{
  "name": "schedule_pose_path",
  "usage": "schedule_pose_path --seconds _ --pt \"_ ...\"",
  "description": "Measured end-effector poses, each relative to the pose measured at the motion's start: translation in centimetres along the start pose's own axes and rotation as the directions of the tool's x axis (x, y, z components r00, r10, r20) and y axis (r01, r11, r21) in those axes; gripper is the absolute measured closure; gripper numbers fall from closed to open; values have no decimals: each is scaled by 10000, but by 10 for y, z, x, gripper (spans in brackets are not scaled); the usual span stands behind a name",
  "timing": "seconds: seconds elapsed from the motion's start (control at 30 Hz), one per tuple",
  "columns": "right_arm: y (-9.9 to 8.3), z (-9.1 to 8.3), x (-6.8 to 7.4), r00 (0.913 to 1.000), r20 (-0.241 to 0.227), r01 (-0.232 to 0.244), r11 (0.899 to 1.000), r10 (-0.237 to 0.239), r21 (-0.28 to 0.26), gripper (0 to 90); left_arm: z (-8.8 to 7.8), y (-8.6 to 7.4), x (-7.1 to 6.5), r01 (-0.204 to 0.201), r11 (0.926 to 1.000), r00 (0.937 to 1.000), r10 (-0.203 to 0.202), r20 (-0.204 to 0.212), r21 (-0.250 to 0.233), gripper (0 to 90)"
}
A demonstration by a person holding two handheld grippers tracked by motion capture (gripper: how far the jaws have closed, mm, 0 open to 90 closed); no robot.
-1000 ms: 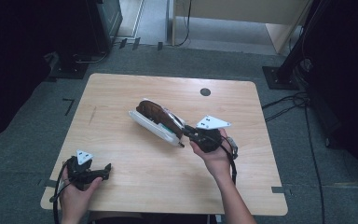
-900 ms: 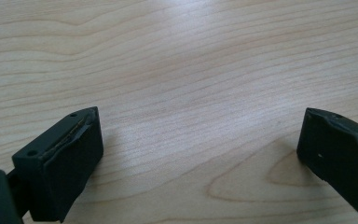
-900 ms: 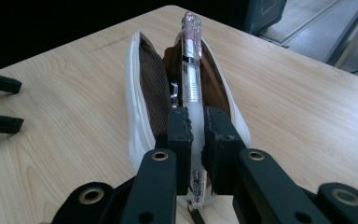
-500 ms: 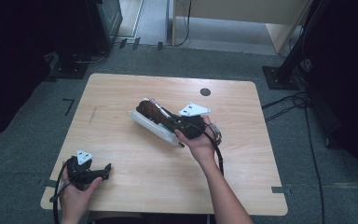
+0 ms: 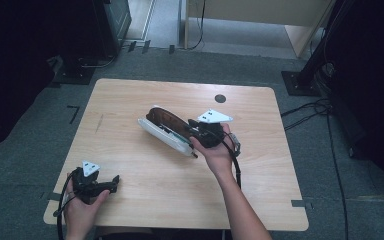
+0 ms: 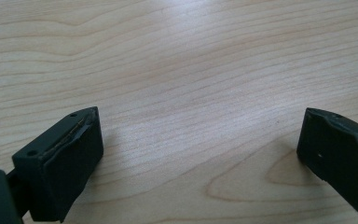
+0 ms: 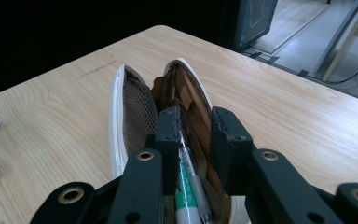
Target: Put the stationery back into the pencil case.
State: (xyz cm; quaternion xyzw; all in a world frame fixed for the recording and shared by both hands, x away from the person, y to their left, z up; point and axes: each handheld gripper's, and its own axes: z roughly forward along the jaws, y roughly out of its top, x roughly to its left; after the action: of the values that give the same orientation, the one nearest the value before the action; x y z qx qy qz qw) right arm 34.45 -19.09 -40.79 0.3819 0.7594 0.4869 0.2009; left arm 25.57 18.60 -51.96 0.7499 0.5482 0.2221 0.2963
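We see a light wooden table (image 5: 145, 100) with rounded corners, and we place the rest around it. A small dark round disc (image 5: 220, 98) is set into its far edge. Grey carpet (image 5: 330, 165) lies under and around the table, with strips of dark tape (image 5: 73, 113) stuck on it to the left and near the front right corner. Beyond the table, a dark cabinet (image 5: 114, 20) stands at far left and pale wooden furniture (image 5: 260, 12) at far right. Black cables (image 5: 310, 112) trail to its right, beside a black stand base (image 5: 300, 82). The room's edges lie in deep shadow.
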Motion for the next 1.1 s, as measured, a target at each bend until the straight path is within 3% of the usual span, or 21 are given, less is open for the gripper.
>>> schedule_pose_path --seconds 0.3,0.77,0.97,1.1 --pt "-15 -22 -12 9996 233 -181 9998 181 -2 734 0 0 0 -6 10000 10000 6 -4 0 5" --pt "-55 -58 -35 9936 845 -763 9970 748 143 713 0 0 0 9 10000 10000 -9 3 11 5" --pt "-72 -69 -44 9892 1118 -989 9946 946 330 675 0 0 0 -5 10000 10000 5 1 14 5" --pt "-83 -78 -52 9846 1315 -1209 9920 1153 358 604 0 0 0 8 10000 10000 -8 4 12 5"
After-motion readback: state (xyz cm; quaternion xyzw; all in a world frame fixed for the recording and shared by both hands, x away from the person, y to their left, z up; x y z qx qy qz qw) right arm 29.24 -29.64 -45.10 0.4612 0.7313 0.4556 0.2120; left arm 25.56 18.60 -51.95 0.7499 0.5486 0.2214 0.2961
